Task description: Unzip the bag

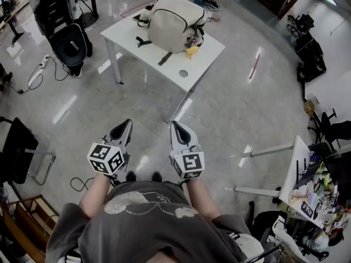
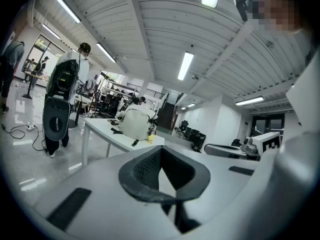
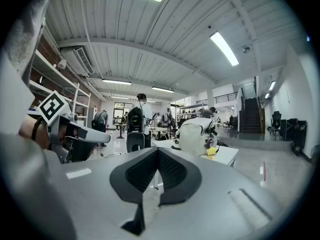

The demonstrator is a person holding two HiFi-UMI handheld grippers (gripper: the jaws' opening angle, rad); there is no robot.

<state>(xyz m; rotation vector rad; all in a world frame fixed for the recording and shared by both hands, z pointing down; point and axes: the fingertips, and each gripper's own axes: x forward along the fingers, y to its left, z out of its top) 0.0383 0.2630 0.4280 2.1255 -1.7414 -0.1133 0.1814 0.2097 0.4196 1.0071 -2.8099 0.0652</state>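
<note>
The white bag (image 1: 174, 23) lies on the white desk (image 1: 208, 59), far ahead across the shiny floor (image 1: 219, 119). Both grippers are held close to the person (image 1: 145, 210), well apart from the bag. The left gripper (image 1: 124, 128) is closed tight with nothing in it. The right gripper (image 1: 176, 128) is closed tight too, and empty. The bag sits almost straight ahead of the right gripper, so that one looks a little nearer. A dark line curves round the bag's top face; I think it is the zip. The zip pull is too small to find from here. A small yellow thing (image 1: 191, 51) sits right by the bag's near side; I cannot tell what it is.
</note>
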